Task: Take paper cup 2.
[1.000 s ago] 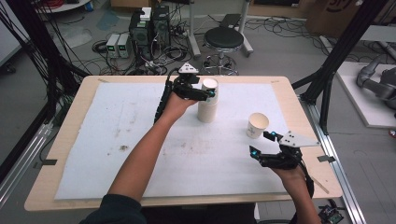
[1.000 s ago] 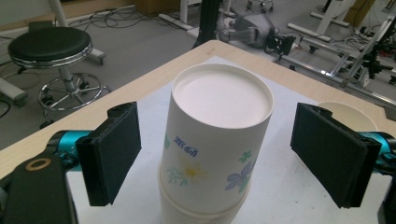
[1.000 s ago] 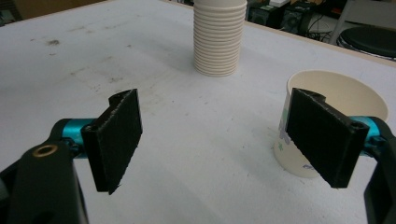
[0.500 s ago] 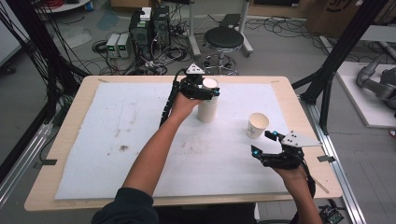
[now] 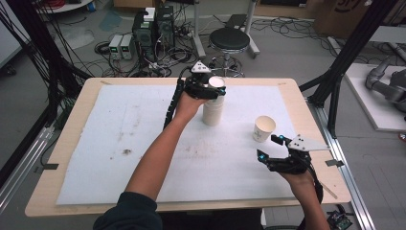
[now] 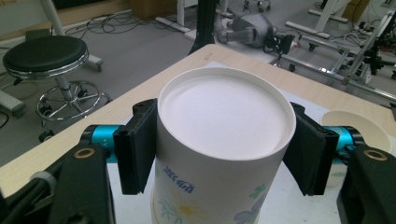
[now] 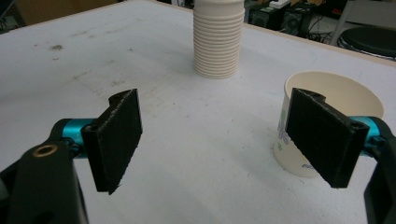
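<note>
Now clamped by the left gripper (image 5: 210,88) on the top cup (image 6: 224,121) of an upside-down stack (image 5: 213,108) at the desk's (image 5: 95,91) far middle, jaws just closed. Right gripper (image 5: 273,148) wide open, empty, beside the upright single cup (image 5: 264,128).

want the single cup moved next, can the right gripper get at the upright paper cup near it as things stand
Probably yes. The right gripper hangs open just short of the upright paper cup, with bare white mat between them. The stack of upside-down cups, gripped at its top by the left gripper, stands well clear.
</note>
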`<state>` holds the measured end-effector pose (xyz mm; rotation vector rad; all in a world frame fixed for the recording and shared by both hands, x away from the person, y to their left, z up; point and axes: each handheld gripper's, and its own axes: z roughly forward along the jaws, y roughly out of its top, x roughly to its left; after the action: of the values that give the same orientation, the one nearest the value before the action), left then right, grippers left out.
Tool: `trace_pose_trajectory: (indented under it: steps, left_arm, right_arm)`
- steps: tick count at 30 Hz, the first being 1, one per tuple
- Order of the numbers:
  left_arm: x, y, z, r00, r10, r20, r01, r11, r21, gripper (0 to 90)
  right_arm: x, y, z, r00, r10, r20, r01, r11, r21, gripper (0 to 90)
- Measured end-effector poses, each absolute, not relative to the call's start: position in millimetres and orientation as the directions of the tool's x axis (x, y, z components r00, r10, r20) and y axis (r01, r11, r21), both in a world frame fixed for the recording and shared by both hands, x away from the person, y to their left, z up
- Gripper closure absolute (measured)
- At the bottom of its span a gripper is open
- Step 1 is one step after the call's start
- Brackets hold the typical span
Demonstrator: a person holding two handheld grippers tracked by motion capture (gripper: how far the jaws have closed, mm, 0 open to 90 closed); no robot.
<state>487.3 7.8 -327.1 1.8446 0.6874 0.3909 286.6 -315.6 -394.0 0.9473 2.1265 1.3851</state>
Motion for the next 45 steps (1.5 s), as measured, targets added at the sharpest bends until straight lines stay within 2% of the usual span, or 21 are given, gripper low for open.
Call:
trace_pose_trajectory:
  steps: [13,29,45]
  left_arm:
    - [478,19,-292,0.795,0.606,-0.034,0.209,-0.221,0.952,34.8]
    - [461,46,-267,0.803,0.593,-0.054,0.169,-0.140,0.976,35.4]
    - [411,91,-265,0.861,0.507,-0.050,0.137,-0.135,0.981,35.5]
  right_arm:
    - [286,-314,-392,-0.681,0.732,0.016,0.306,0.265,0.915,19.0]
    - [285,-311,-393,-0.689,0.724,0.021,0.306,0.264,0.915,19.0]
    - [286,-306,-393,-0.702,0.712,0.021,0.301,0.270,0.914,19.0]
